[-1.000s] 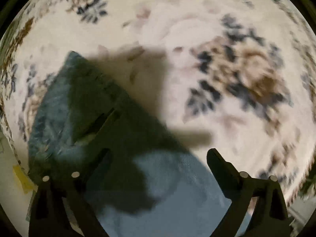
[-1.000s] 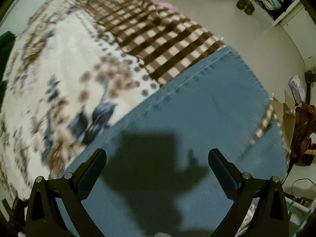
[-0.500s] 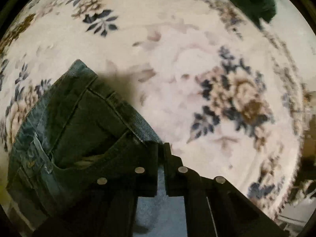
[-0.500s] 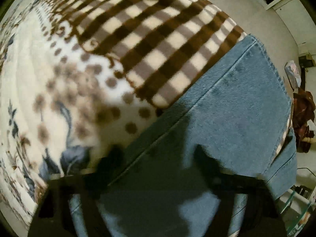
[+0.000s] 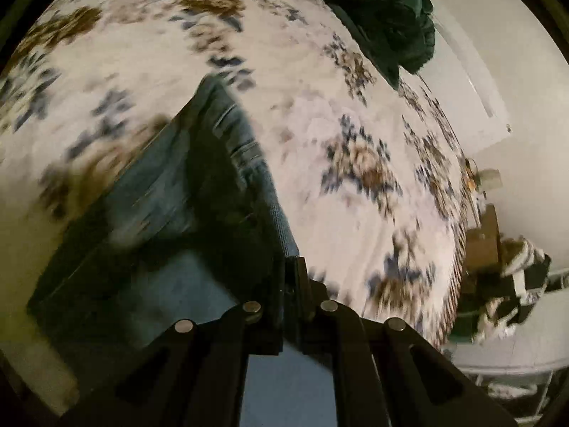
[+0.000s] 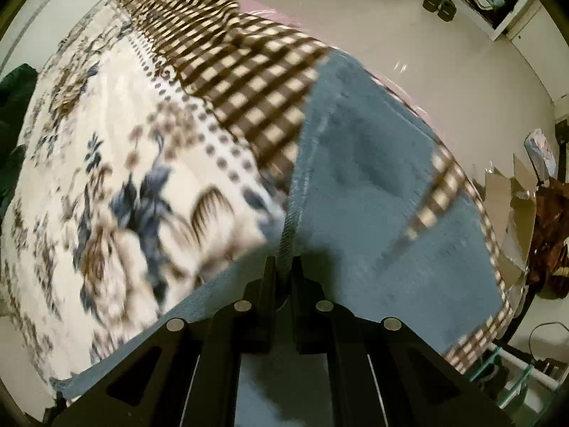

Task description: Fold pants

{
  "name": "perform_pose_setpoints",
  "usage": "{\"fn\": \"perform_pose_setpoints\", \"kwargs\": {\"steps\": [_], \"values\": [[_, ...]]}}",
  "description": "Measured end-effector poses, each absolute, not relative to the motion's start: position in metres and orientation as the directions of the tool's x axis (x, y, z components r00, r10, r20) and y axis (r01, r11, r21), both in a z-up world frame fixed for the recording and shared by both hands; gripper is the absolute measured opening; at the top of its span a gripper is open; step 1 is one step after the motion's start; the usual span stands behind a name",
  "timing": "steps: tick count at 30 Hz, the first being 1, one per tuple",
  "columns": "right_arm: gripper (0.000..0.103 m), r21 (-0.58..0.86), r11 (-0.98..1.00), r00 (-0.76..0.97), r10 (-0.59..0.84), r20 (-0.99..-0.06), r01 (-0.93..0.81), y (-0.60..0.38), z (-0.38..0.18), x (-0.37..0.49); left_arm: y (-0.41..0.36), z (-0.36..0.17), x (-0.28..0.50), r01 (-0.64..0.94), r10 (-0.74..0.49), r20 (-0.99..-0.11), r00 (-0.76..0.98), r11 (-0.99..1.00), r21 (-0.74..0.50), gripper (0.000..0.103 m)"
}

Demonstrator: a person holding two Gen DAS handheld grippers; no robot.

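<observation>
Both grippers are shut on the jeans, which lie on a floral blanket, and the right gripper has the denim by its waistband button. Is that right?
Not quite. The right gripper pinches a stitched side seam of the jeans, with no button there, as the right wrist view shows. The rest holds: the left gripper is also shut on the denim, over the floral blanket.

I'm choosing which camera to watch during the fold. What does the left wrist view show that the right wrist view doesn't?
Left wrist only: the jeans' waistband end and, at the blanket's far edge, a dark green bundle.
Right wrist only: the blanket's brown checked border, a hemmed leg end and shoes on the floor.
Both: the floral blanket, and a gripper, left and right, shut on a denim edge.
</observation>
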State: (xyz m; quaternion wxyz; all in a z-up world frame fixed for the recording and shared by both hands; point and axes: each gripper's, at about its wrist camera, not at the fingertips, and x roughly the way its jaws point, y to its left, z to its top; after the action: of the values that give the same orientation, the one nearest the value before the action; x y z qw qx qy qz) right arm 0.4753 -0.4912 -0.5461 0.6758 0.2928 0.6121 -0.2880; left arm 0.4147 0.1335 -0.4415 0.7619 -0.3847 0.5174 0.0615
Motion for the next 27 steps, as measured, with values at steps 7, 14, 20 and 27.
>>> {"fn": "perform_pose_setpoints", "kwargs": {"steps": [7,14,20,27], "values": [[0.006,0.026,0.667,0.038,-0.003,-0.999,0.745,-0.489,-0.548,0.359,0.169,-0.48,0.281,-0.614,-0.279,-0.895,0.348,0.654,-0.442,0.001],[0.007,0.048,0.693,0.014,0.054,-0.998,0.72,-0.49,-0.61,0.313,0.204,-0.519,0.255,-0.665,-0.221,-0.872,0.438,0.573,-0.479,0.006],[0.051,0.194,0.617,0.1,0.184,-0.978,0.763,-0.511,-0.626,0.273,0.233,-0.544,0.267,-0.71,-0.179,-0.869,0.462,0.512,-0.483,0.066],[0.052,0.328,0.447,0.246,0.233,-0.941,0.832,-0.545,-0.631,0.232,0.239,-0.557,0.278,-0.704,-0.09,-0.883,0.46,0.57,-0.424,0.017]]}}
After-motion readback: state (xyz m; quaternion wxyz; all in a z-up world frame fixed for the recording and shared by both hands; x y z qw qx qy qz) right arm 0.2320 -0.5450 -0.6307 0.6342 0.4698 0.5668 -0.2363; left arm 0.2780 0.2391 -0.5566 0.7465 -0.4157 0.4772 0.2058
